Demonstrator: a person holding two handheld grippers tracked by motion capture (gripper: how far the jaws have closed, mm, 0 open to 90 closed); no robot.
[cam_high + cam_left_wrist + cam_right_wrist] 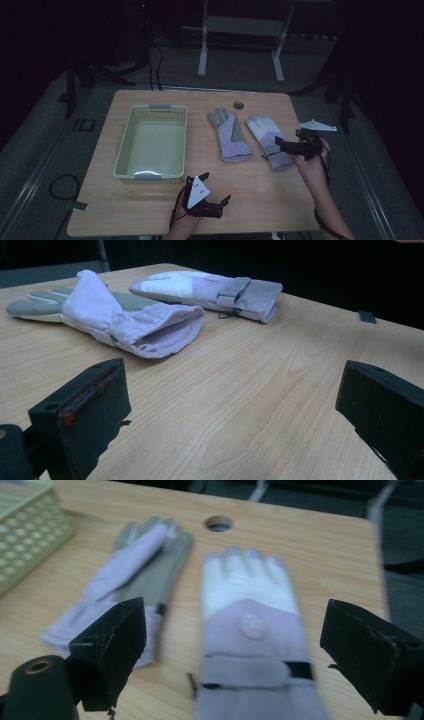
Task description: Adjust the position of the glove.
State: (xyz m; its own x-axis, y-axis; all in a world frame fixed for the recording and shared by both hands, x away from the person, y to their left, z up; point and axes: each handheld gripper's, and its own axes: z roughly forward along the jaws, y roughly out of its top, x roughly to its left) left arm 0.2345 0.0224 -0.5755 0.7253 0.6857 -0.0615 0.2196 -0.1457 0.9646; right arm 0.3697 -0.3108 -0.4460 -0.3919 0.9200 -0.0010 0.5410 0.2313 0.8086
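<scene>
Two lilac gloves lie side by side on the wooden table [250, 195]. The left glove [229, 135] lies palm up with a grey palm, its cuff opening toward me [125, 315]. The right glove [265, 135] lies back up, white over the fingers with a strap at the wrist [250, 615]. My right gripper [287, 139] hovers open just above that glove's cuff; in the right gripper view [232, 645] its jaws stand wide on either side of the glove. My left gripper [214, 190] is open near the front edge, well short of the gloves, with bare table between its jaws [230, 405].
A pale green perforated basket [125, 145] stands empty on the left of the table, seen also in the right gripper view as a basket corner [25, 540]. A round cable hole [238, 105] sits at the back edge. A white table frame [202, 50] stands on the floor behind.
</scene>
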